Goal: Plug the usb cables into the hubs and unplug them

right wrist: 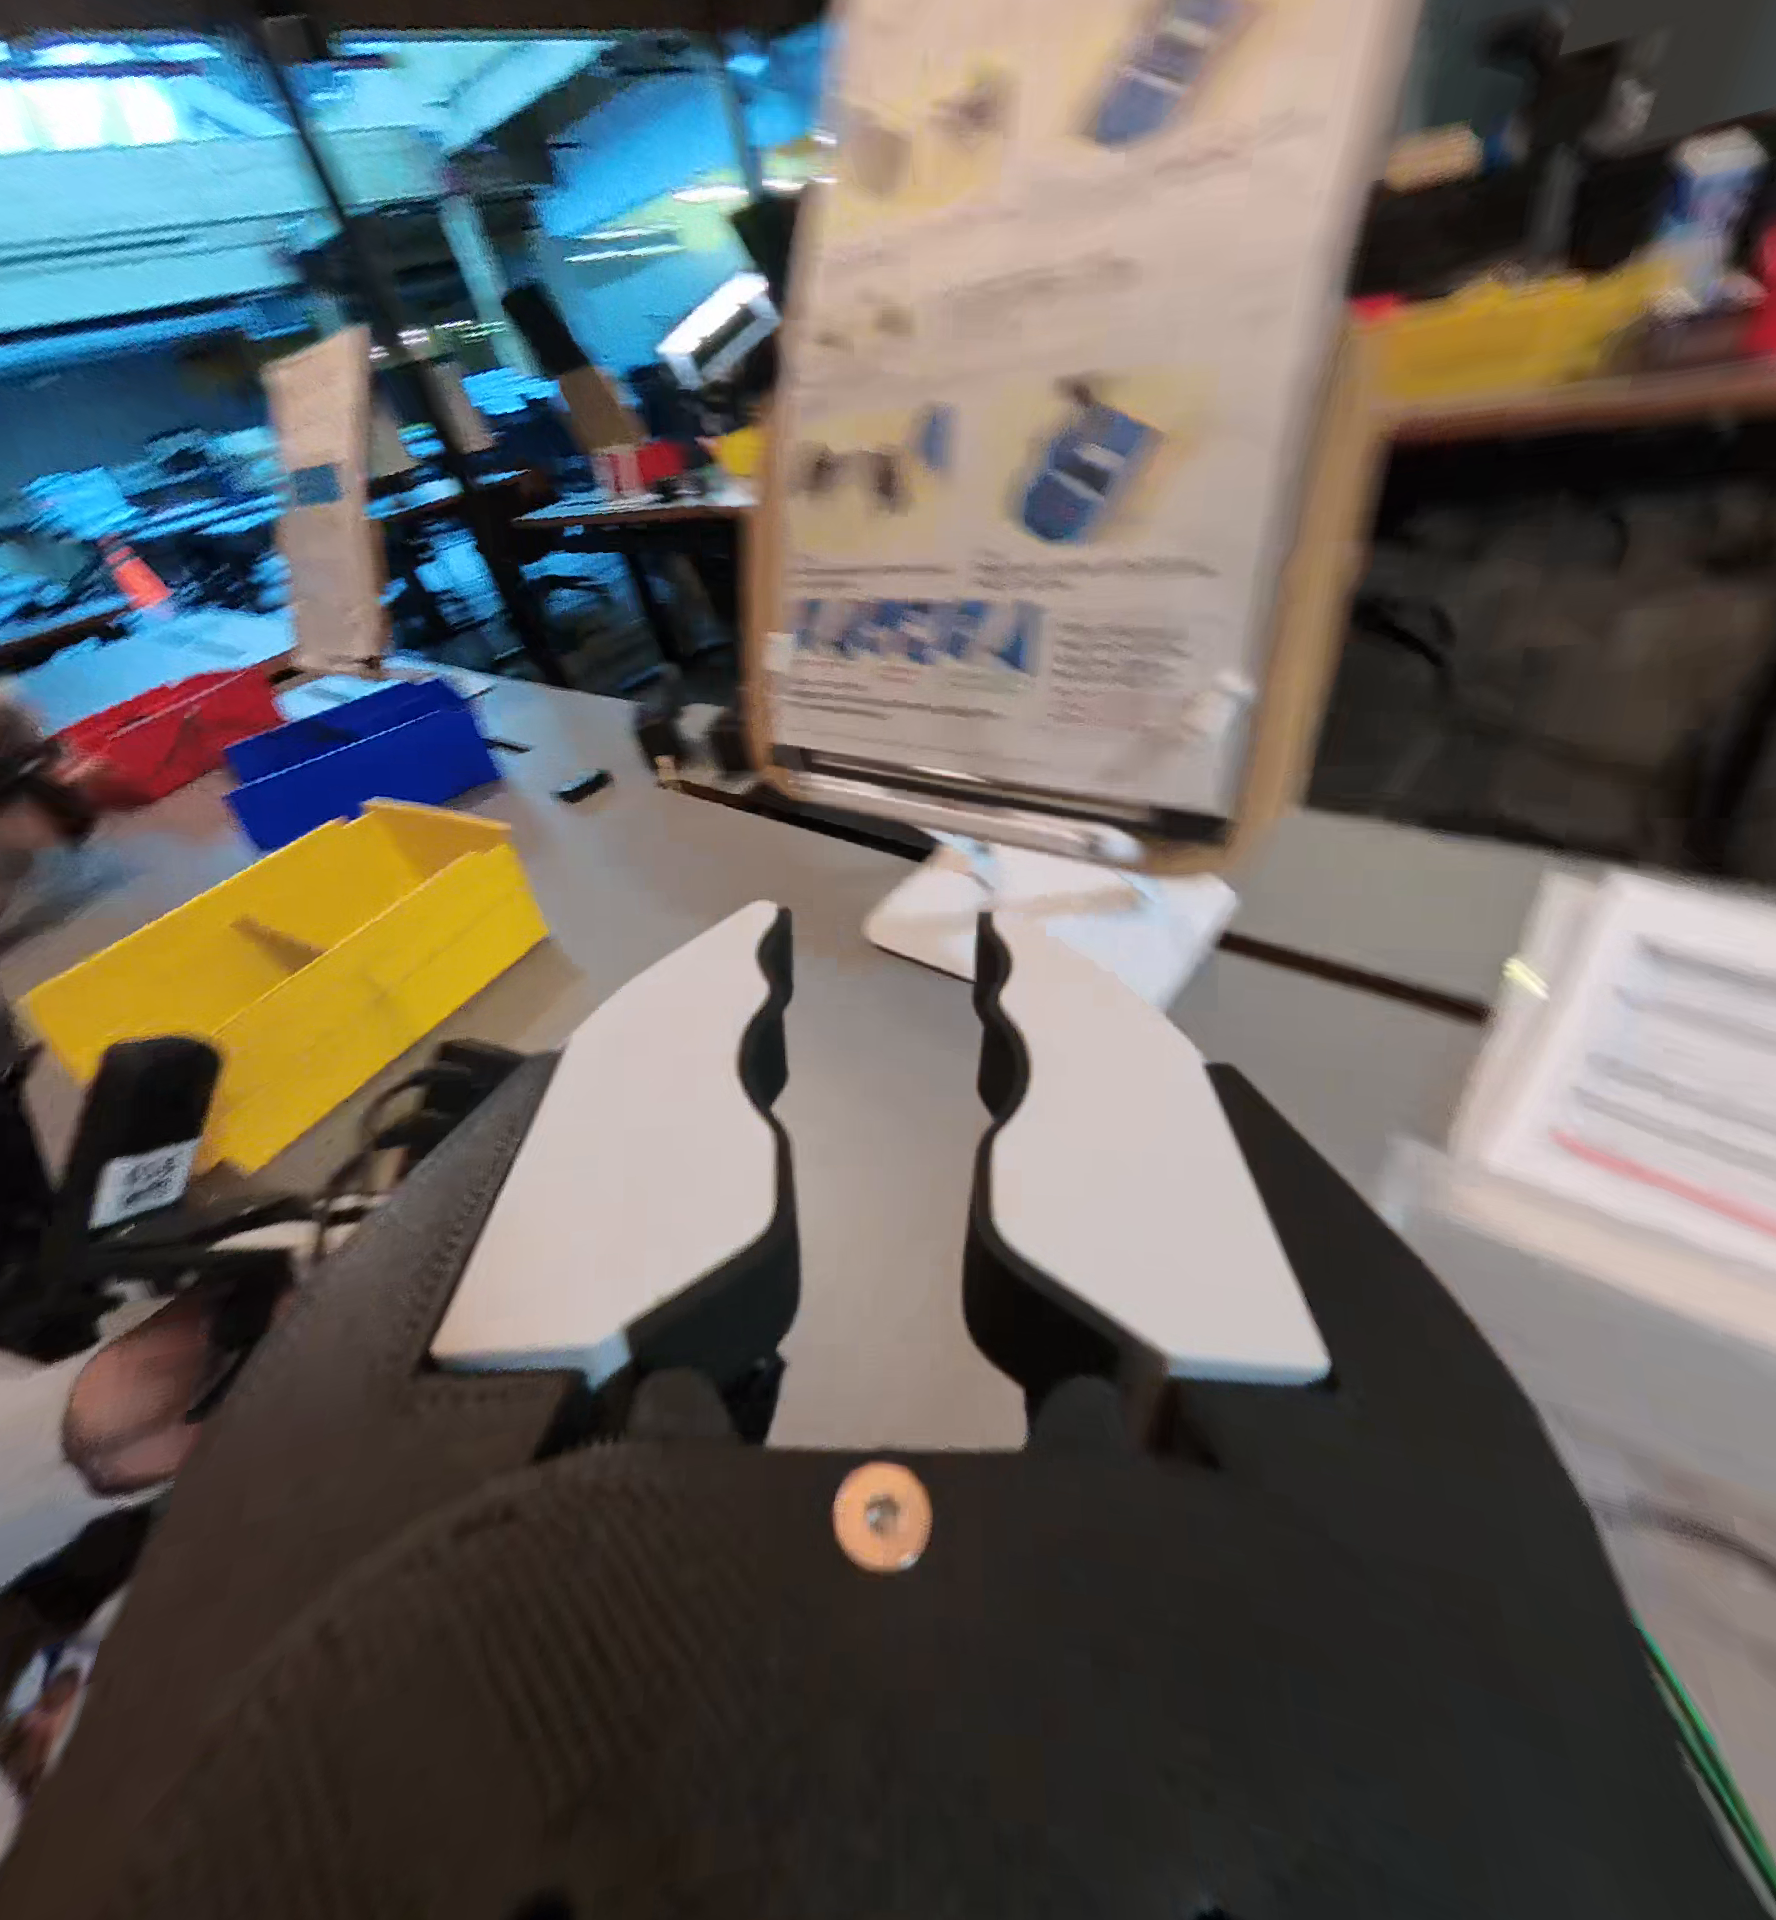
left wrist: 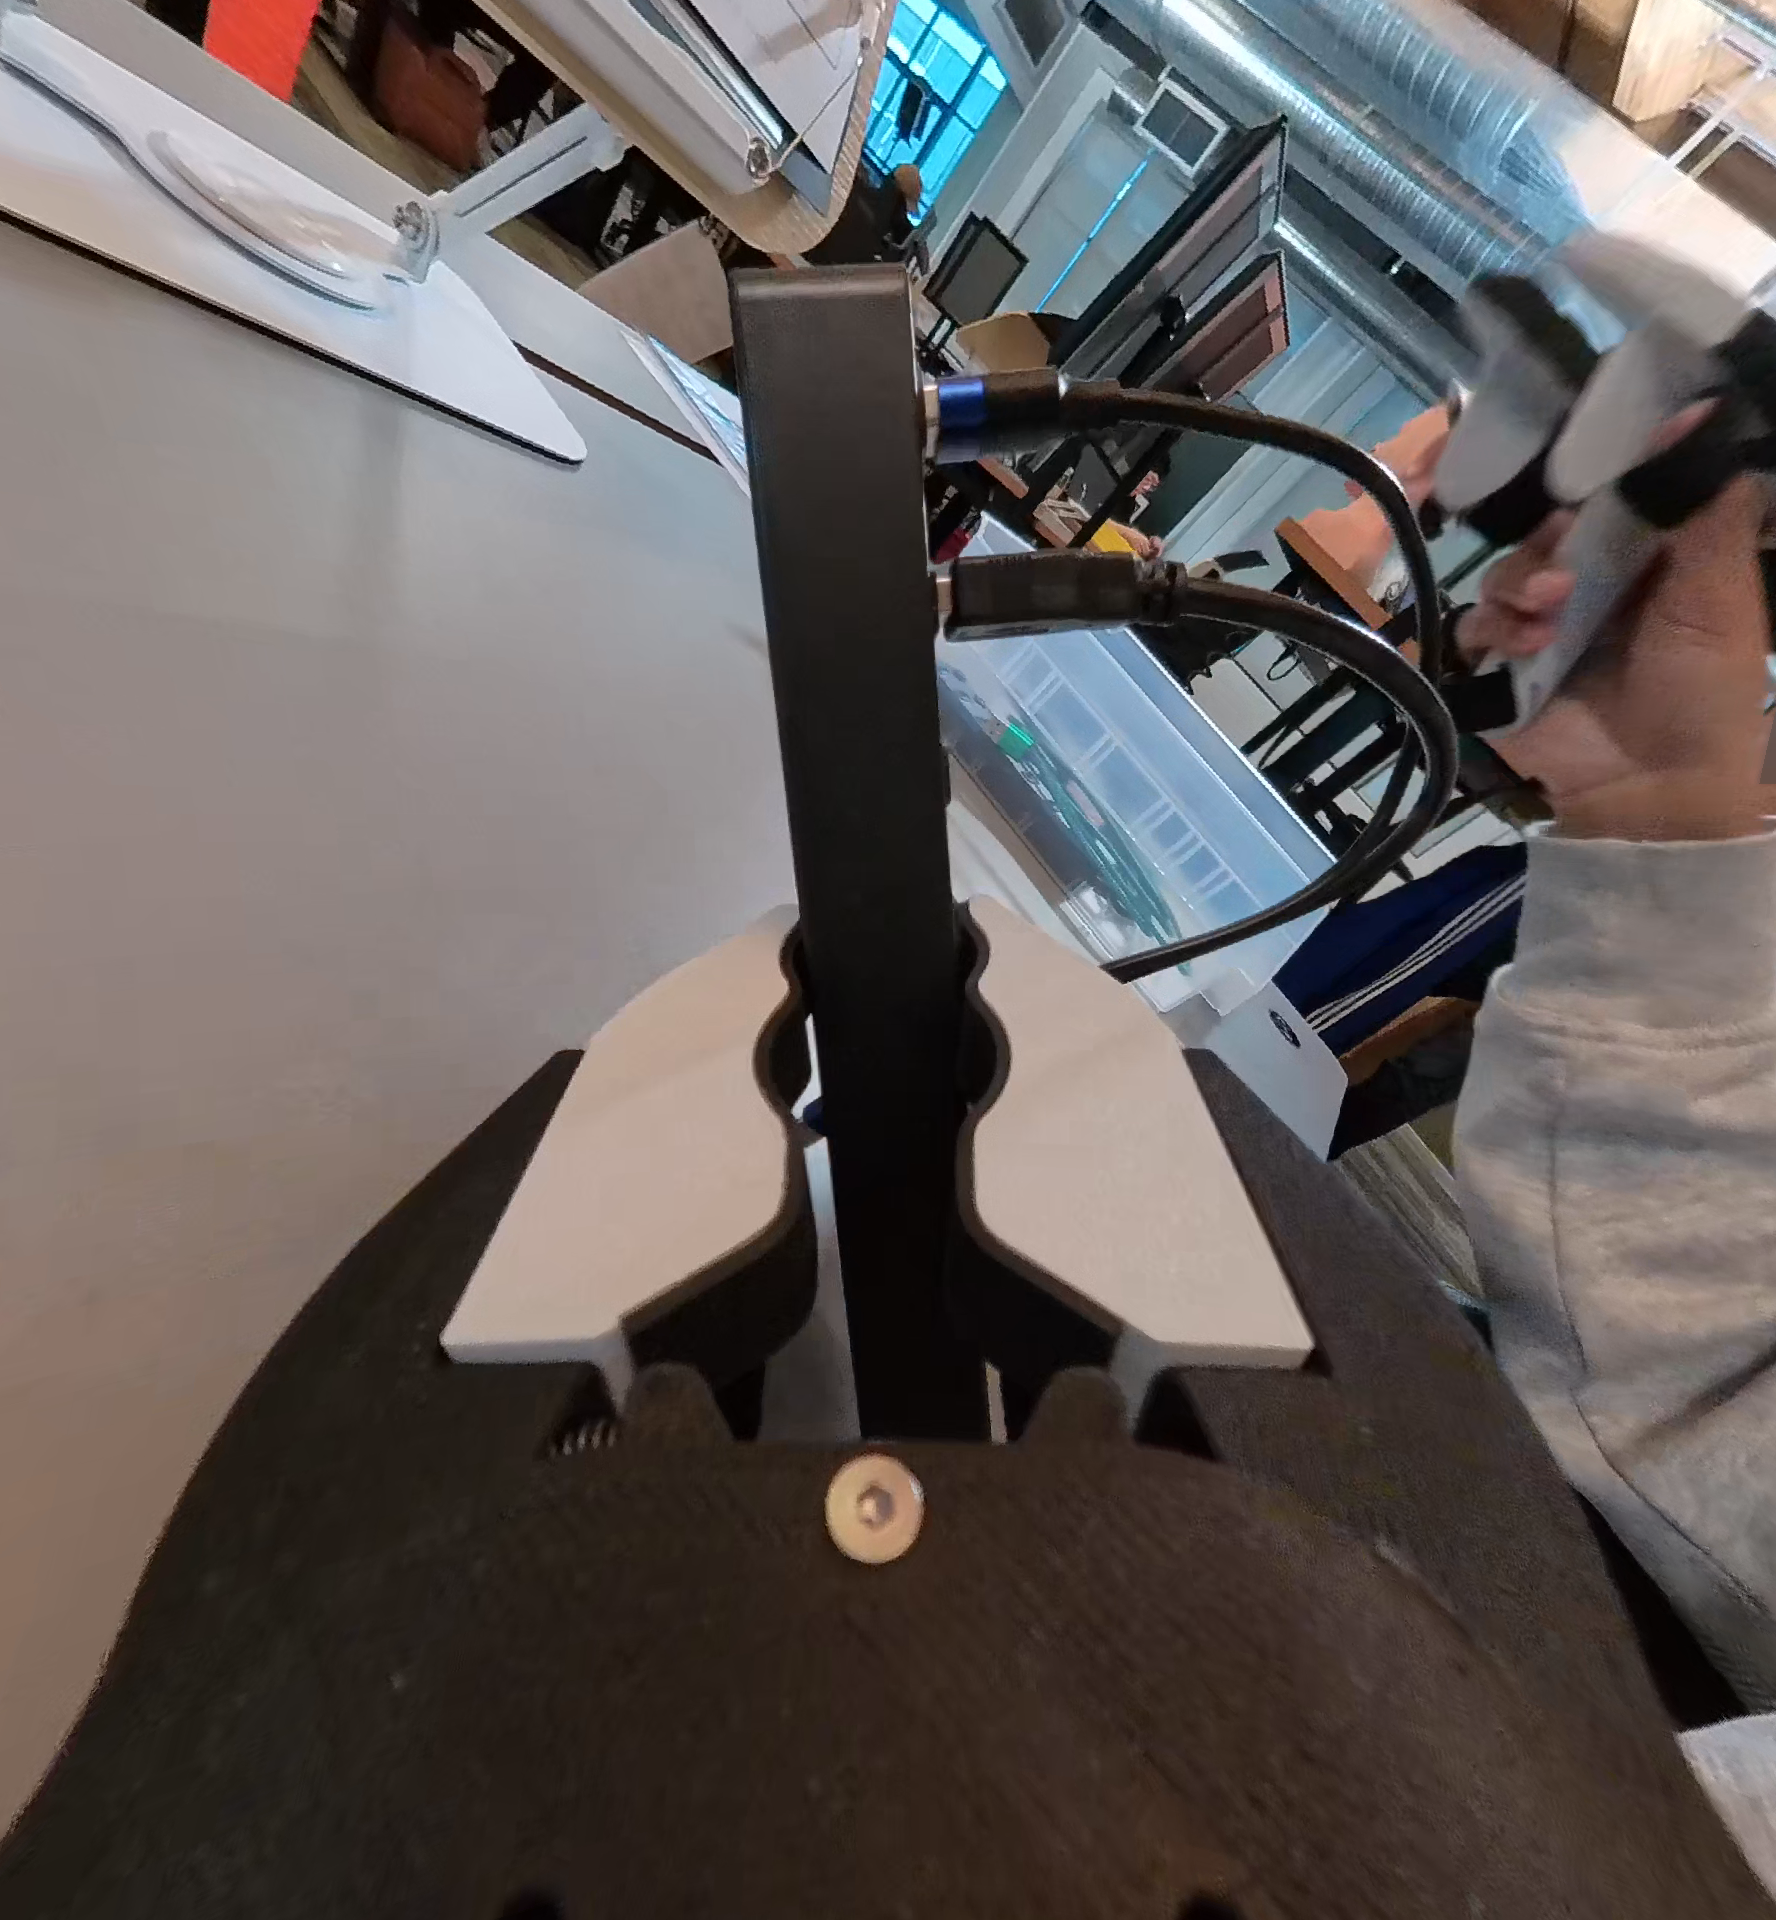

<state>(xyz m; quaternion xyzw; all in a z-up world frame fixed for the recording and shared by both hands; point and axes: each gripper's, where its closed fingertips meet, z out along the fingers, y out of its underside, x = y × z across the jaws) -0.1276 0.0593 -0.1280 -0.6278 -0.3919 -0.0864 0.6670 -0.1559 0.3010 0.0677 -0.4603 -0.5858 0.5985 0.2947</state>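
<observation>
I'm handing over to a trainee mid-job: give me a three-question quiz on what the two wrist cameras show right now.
1. True or false: the left gripper is shut on the long flat black USB hub.
2. How many cable plugs sit in the hub's side? A) none B) two C) four
3. Fill in: the right gripper is ____ and holds nothing.

Key:
1. True: both white fingers press the hub's lower part.
2. B: the plug with the blue metal collar and, below it, the plain black plug.
3. Open: grey tabletop shows between its fingers.
</observation>
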